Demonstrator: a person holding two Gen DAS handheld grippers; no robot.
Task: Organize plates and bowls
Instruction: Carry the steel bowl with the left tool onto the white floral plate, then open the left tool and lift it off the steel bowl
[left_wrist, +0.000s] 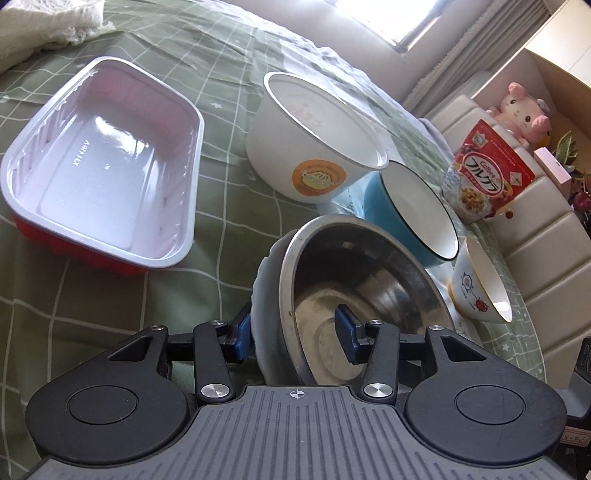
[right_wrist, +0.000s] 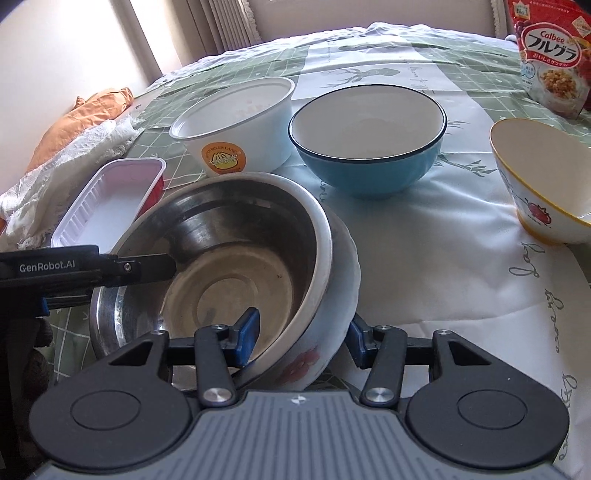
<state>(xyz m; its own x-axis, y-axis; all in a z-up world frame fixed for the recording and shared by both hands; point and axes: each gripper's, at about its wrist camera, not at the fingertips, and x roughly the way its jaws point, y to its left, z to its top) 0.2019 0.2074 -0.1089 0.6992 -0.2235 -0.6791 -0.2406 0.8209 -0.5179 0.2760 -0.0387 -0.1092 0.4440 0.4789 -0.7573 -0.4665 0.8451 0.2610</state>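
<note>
Steel bowl (right_wrist: 229, 266) nested in white bowl (right_wrist: 332, 332); right gripper (right_wrist: 303, 339) apparently grasping both rims, left gripper (left_wrist: 295, 332) released astride them.

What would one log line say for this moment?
right hand-held gripper: clamps steel bowl nested in floral bowl | left hand-held gripper: open, astride their rims

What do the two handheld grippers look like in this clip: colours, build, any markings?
Both match: the left gripper and right gripper have black linkage arms with silver screws, blue pads on the fingers, round black housings and a ribbed grey body bearing a small crosshair mark. "GenRobot.AI" is printed in white on the left one's side.
</note>
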